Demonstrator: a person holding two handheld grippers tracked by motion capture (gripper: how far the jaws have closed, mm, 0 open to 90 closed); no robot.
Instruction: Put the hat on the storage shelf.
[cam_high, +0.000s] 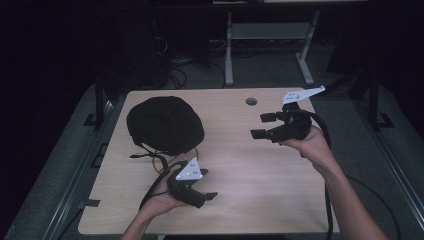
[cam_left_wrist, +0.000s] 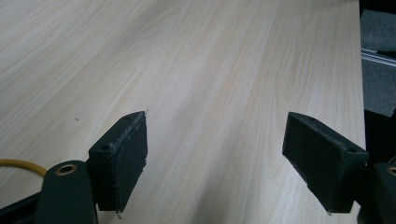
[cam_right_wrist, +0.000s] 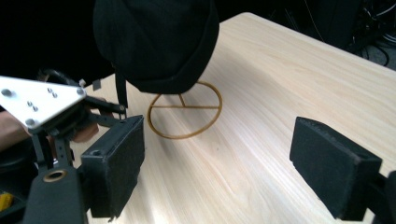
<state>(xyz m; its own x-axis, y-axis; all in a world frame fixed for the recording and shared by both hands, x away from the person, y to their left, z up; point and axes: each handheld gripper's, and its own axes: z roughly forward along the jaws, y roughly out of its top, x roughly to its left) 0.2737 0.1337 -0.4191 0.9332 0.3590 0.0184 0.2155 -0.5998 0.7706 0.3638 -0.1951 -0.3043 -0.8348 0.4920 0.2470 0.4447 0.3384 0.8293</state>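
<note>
Evidently the black cap (cam_high: 165, 125) perched on a yellow wire stand (cam_right_wrist: 184, 114) at the counter's (cam_high: 250, 195) left rear. The left gripper (cam_high: 202, 185) hovered just before it, the right gripper (cam_high: 264, 125) well apart; both had jaws spread wide, holding nothing. A careless tug could topple the light stand.

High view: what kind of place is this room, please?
Probably a lab or workshop for recording. A bare wooden table stands on grey floor, with cables and a metal stand behind it, and a black hat on a wire stand.
</note>
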